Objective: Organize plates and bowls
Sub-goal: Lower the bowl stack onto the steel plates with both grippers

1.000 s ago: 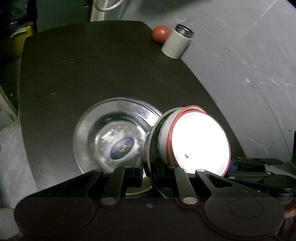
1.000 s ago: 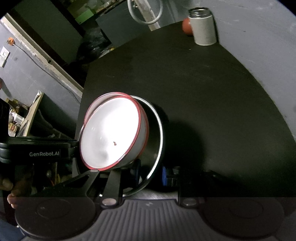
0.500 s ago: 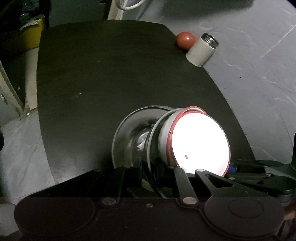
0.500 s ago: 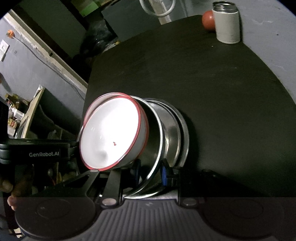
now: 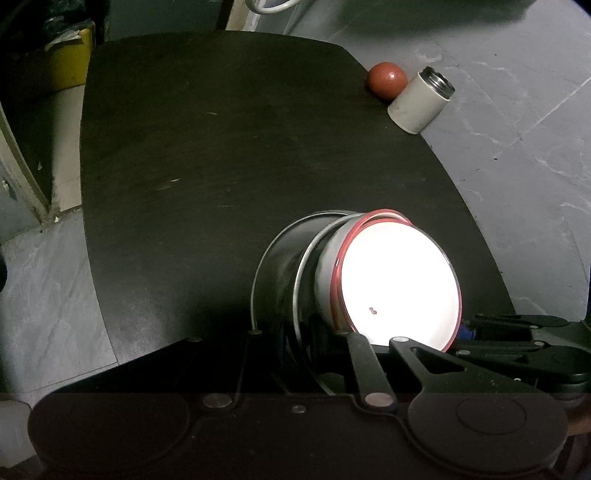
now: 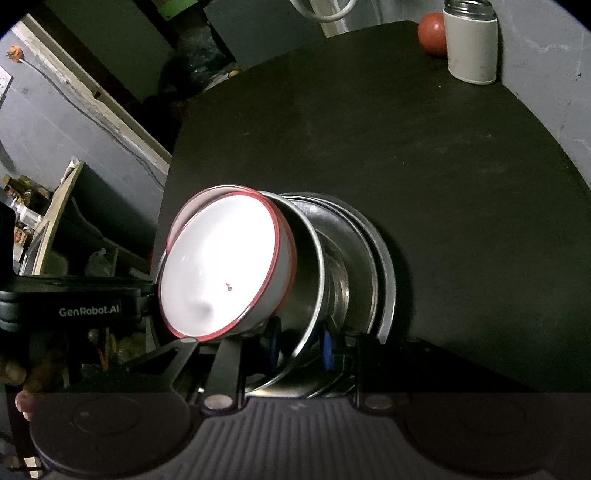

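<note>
A white bowl with a red rim (image 5: 399, 284) (image 6: 221, 266) sits tilted inside a steel plate (image 5: 306, 266) (image 6: 314, 280). A second steel plate (image 5: 273, 266) (image 6: 380, 266) lies nested right behind it. The whole stack stands on edge above the near end of the black table (image 5: 221, 147). My left gripper (image 5: 306, 354) is shut on the near rims of the steel plates. My right gripper (image 6: 301, 349) grips the inner steel plate's rim between its blue pads (image 6: 327, 349). Each gripper shows in the other's view, on opposite sides of the stack.
A red ball (image 5: 386, 77) (image 6: 432, 33) and a white canister with a metal mouth (image 5: 421, 101) (image 6: 471, 40) stand at the table's far right corner. Grey floor surrounds the table. A yellow box (image 5: 70, 59) sits far left. A person's hand (image 6: 18, 384) holds the left gripper.
The steel plate that lay flat on the table to the left now sits tilted behind the bowl and inner plate. Both cameras have pulled back, so more of the table shows.
</note>
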Available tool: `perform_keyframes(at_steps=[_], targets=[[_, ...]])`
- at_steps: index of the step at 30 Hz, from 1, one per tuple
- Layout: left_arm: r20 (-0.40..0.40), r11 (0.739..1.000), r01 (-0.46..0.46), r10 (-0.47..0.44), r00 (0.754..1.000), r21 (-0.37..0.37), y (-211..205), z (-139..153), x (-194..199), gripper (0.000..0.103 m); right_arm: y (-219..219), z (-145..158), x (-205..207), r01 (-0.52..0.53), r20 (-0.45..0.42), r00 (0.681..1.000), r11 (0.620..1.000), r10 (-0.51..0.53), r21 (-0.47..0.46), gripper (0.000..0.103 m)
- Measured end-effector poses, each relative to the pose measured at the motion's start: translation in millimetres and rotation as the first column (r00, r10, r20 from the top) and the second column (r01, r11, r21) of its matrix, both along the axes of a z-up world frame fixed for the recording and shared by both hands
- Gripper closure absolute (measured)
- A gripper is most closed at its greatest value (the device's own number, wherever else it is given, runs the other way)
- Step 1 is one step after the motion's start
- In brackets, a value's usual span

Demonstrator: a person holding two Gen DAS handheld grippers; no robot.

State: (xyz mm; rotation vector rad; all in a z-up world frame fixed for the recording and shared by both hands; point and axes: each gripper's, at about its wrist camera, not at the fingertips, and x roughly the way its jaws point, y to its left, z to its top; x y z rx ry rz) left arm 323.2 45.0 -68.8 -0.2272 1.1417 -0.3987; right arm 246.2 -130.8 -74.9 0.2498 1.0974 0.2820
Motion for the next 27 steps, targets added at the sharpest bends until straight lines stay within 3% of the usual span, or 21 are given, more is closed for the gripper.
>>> perform_keyframes(at_steps=[27], targets=[[-0.002, 1.0, -0.021, 0.021, 1.0, -0.002, 5.2, 0.7, -3.8, 0.09, 2.1, 0.3, 1.9, 0.006, -0.006, 1.0, 1.0, -0.006, -0.007, 0.078]])
